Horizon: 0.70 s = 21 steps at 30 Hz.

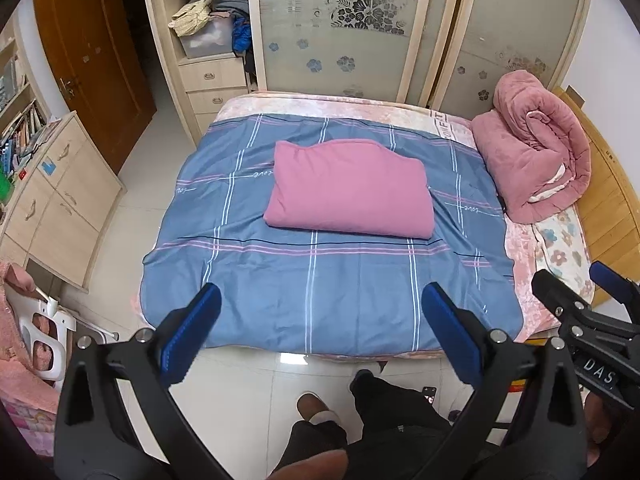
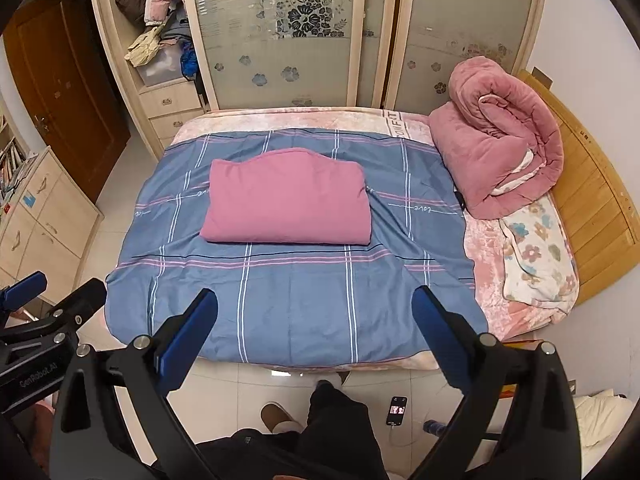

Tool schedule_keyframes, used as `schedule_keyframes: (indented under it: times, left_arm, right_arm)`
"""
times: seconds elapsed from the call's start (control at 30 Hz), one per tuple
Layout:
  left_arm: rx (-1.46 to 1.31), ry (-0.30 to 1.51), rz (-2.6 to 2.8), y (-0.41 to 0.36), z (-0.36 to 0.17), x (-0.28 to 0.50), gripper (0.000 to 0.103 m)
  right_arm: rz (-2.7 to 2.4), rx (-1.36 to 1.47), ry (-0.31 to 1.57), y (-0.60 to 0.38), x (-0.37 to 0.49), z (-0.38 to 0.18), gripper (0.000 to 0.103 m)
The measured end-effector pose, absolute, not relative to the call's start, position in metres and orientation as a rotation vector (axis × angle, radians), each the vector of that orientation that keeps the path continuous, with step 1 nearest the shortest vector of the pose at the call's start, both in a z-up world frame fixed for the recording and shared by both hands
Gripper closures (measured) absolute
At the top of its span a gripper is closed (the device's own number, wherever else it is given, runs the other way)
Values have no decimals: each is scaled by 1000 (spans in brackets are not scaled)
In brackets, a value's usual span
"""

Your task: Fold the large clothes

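Evidently, the pink garment [image 1: 349,189] lay folded into a compact rectangle in the middle of the blue plaid sheet [image 1: 312,292] spread over the bed [image 1: 524,256], well apart from both tools, so the folding was judged to be finished or nearly so. The left gripper [image 1: 320,334] was held above the foot of the bed with its blue pads wide apart and nothing between them, and the right gripper [image 2: 314,332] was likewise held spread and empty over the near edge of the sheet. If a last fold or tidying was intended, it was judged best begun by reaching both grippers over the sheet to the garment's near edge, gripping only the pink cloth and not the sheet beneath, and lifting both corners evenly so that the stacked layers were not dragged askew. A rolled pink quilt [image 2: 500,140] at the headboard side was to be left undisturbed
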<state>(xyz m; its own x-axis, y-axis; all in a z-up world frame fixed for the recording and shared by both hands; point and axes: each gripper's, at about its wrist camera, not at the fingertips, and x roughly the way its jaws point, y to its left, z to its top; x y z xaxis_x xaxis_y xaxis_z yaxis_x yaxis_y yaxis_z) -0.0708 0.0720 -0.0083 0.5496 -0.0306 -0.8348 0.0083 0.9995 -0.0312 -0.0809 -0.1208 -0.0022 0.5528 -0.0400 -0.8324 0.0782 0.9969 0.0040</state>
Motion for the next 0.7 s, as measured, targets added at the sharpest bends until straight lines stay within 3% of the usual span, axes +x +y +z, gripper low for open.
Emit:
schedule_keyframes:
  times: [0.7]
  left_arm:
    - [-16, 1016, -46, 71, -13, -57, 2]
  right_arm:
    - [-68, 26, 988, -120, -72, -4, 5]
